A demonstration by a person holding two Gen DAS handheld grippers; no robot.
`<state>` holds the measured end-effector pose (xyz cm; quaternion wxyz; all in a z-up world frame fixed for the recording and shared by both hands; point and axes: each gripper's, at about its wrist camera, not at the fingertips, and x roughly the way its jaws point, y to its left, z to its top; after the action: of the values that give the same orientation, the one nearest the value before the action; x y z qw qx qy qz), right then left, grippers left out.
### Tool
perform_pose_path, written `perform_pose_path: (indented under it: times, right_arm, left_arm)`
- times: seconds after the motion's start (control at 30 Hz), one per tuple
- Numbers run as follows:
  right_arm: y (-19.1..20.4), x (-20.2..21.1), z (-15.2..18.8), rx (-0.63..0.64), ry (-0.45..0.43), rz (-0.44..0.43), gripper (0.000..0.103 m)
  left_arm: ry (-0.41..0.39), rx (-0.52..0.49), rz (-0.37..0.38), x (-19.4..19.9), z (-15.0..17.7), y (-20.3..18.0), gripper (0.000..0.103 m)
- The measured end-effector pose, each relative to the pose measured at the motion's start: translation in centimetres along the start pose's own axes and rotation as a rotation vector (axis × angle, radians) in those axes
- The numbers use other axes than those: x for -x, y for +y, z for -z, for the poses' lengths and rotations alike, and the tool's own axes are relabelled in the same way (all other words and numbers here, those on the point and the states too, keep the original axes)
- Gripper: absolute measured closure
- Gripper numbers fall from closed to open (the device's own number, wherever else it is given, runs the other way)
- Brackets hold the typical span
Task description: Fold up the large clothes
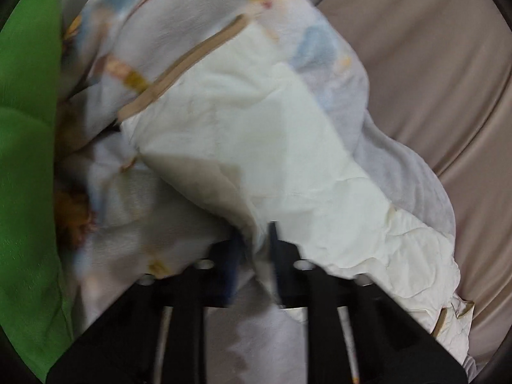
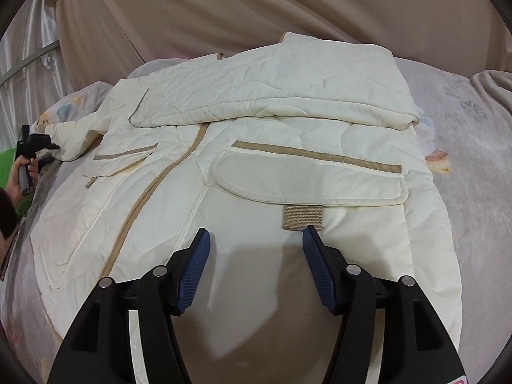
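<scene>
A cream quilted jacket [image 2: 256, 172] with tan trim lies front up on the bed; one sleeve is folded across its chest. My right gripper [image 2: 256, 233] is open and empty, hovering just above the jacket's lower front, below a tan pocket tab [image 2: 302, 217]. My left gripper [image 1: 256, 233] is shut on the cuff end of the other sleeve [image 1: 243, 147], which is lifted off the bed; the view is blurred. The left gripper also shows at the far left of the right wrist view [image 2: 33, 145], holding that sleeve end [image 2: 68, 137].
The jacket lies on a pale patterned blanket [image 2: 464, 147] over the bed. Beige draped fabric [image 2: 256, 9] hangs behind it. A green cloth [image 1: 25, 128] lies along the bed's left side. A person's hand [image 2: 19, 176] holds the left gripper.
</scene>
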<state>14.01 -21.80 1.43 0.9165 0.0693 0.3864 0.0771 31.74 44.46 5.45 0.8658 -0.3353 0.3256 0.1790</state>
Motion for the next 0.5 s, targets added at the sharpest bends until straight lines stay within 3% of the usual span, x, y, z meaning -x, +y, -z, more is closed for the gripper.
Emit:
perform_pose_path:
  times: [0.07, 0.17, 0.3, 0.43, 0.5]
  right_arm:
    - [-0.1, 0.0, 0.0, -0.005, -0.003, -0.005, 0.041]
    - [-0.2, 0.0, 0.0, -0.012, -0.005, -0.018, 0.038]
    - [-0.1, 0.1, 0.0, -0.019, -0.011, -0.023, 0.037]
    - [-0.3, 0.3, 0.1, -0.031, -0.021, -0.027, 0.037]
    - [-0.5, 0.5, 0.1, -0.042, -0.027, -0.033, 0.036]
  left_arm:
    - [-0.051, -0.070, 0.046, 2.0, 0.3, -3.1, 0.095]
    - [-0.143, -0.250, 0.123, 6.9, 1.8, -10.0, 0.095]
    - [-0.196, -0.487, 0.331, 13.8, 6.8, -21.9, 0.095]
    - [-0.119, -0.688, 0.523, 16.8, 15.5, -32.6, 0.094]
    - [-0.054, -0.762, 0.579, 16.6, 20.4, -36.4, 0.091]
